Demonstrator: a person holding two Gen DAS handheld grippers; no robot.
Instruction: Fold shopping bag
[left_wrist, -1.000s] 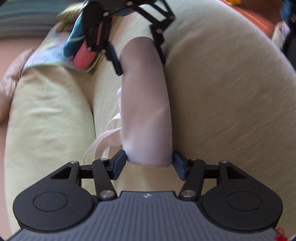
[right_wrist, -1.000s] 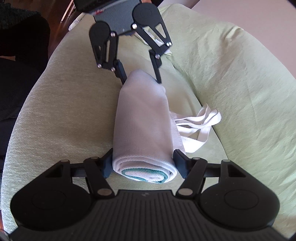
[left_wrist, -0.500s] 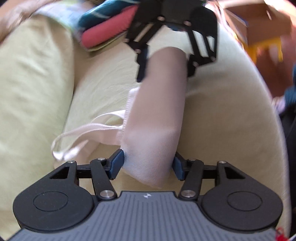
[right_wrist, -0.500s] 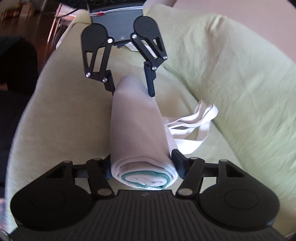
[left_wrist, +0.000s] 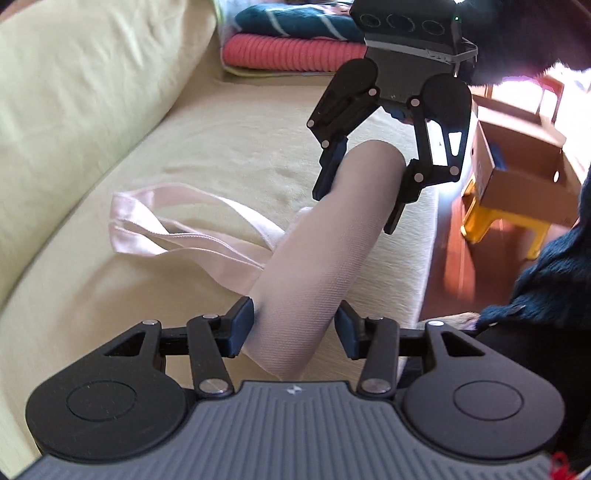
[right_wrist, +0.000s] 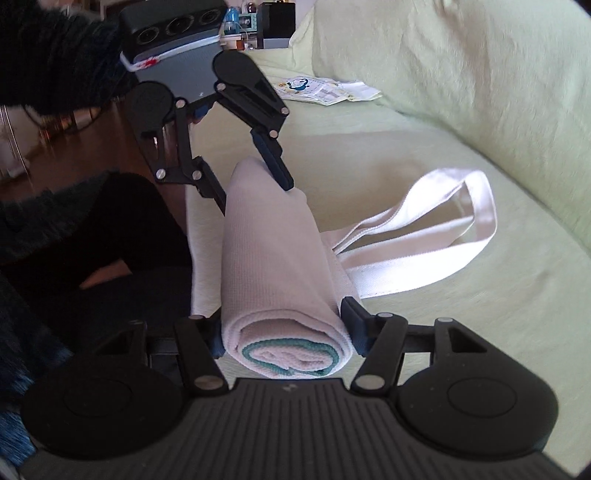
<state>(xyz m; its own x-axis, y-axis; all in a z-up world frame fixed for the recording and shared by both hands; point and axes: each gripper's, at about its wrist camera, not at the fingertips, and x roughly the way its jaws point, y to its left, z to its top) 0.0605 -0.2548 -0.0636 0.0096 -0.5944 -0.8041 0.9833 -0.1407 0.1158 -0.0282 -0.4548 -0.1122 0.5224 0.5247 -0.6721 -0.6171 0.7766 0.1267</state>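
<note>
Both sets of jaws were clamped on opposite ends of the rolled shopping bag (left_wrist: 325, 251): the left gripper (left_wrist: 293, 328) pinched one end of the white roll between its blue pads, and the right gripper (right_wrist: 284, 332) pinched the other end, where a teal-edged spiral of fabric showed. Each gripper appeared in the other's view, the right gripper (left_wrist: 360, 192) at the far end from the left wrist, the left gripper (right_wrist: 255, 181) likewise from the right wrist. The roll stretched between them over the pale green sofa (right_wrist: 461, 332). Its white handles (right_wrist: 436, 236) trailed loose onto the seat cushion. Folded knitwear (left_wrist: 291, 51) sat stacked on the sofa, and a cardboard box (left_wrist: 517, 173) rested on a yellow stool (left_wrist: 495, 221) beside it.
</note>
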